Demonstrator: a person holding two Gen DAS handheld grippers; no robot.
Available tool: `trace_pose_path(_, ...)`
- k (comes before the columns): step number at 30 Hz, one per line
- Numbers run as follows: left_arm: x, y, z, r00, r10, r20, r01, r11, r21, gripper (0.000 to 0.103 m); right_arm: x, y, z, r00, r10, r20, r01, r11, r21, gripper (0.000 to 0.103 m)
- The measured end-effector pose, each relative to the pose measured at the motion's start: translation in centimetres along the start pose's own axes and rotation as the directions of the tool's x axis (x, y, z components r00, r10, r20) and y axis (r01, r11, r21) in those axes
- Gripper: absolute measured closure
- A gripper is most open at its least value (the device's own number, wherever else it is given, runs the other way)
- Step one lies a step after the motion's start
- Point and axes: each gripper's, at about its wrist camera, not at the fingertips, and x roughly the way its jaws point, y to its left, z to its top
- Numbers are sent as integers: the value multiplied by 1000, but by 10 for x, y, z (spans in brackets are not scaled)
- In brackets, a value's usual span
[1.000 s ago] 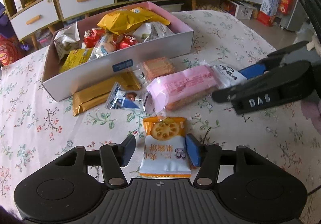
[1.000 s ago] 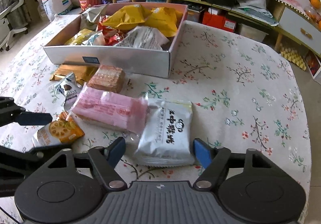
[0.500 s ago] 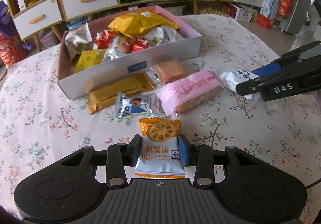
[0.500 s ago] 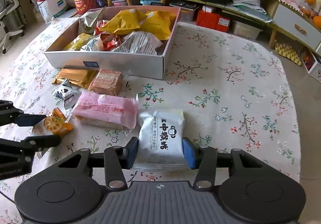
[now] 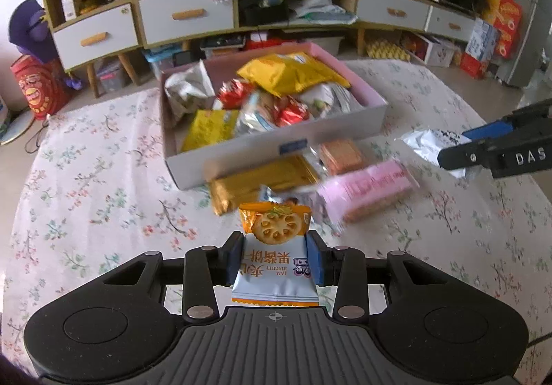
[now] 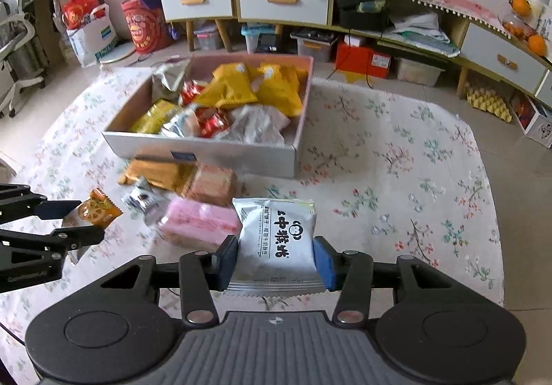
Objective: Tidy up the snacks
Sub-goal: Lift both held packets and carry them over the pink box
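Observation:
My left gripper [image 5: 275,259] is shut on an orange and pale blue jam biscuit packet [image 5: 274,257] and holds it above the table. My right gripper [image 6: 276,257] is shut on a silver biscuit packet [image 6: 278,242], also lifted. Each gripper shows in the other's view: the right gripper [image 5: 459,147] with the silver packet [image 5: 427,143], the left gripper [image 6: 74,219] with the jam packet [image 6: 98,210]. Ahead stands a pink-lined box [image 5: 241,162] [image 6: 207,157] filled with several snack bags.
On the floral tablecloth [image 5: 103,198] before the box lie a gold packet [image 5: 255,181], a brown cracker pack [image 5: 339,155], a pink wafer pack [image 5: 369,188] and a small blue-silver packet [image 6: 141,200]. Cabinets with drawers [image 5: 186,17] stand behind the table.
Both grippers closed on their packets and lifted them off the table. The view now stands higher and closer to the box.

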Motion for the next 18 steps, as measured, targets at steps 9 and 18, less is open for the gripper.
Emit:
trace_pose_path(9,-7,20,25,998,11,59,-9,999,-42,67,8,24,28,999,40,30,-41,998,38,77)
trace_pose_path(18,10,35,53,997,33,72,-32,999,-17,67,28,41,53,995,82,64,-87,994,67,76)
